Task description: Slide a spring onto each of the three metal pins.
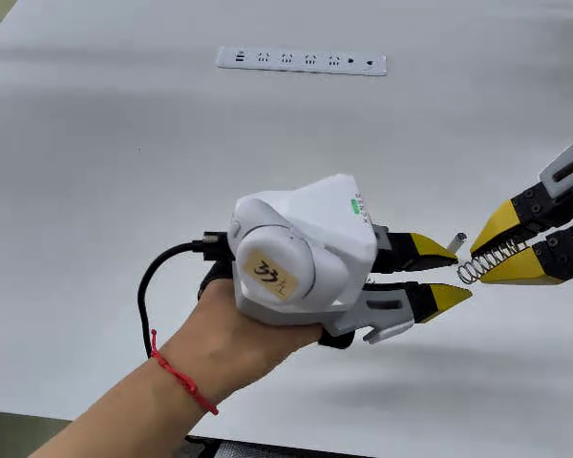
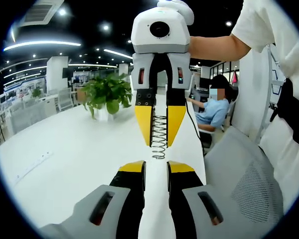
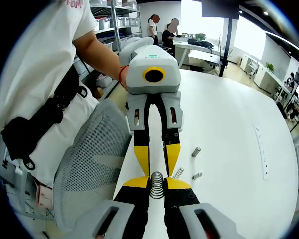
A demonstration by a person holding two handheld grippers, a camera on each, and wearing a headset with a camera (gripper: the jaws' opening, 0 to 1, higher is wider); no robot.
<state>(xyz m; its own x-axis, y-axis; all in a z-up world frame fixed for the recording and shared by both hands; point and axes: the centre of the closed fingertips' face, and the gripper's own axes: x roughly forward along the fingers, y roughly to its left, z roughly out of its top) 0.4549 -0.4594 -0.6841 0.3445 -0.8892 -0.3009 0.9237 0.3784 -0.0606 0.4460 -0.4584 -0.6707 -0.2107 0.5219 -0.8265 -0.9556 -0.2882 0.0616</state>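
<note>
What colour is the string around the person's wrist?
Red. The string shows best in the head view.

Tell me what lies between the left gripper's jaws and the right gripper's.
A spring, clamped in the right gripper, pokes toward the open left gripper; the left gripper view shows it.

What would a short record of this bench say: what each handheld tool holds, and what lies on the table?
left gripper: jaws apart, nothing seen between them, pointing at the other gripper
right gripper: shut on a spring, which is pinched between its yellow tips
table: white; two metal pins lie bare, with a loose spring beside the nearer one
far side: a white power strip
progress: no spring on either visible pin yet
</note>
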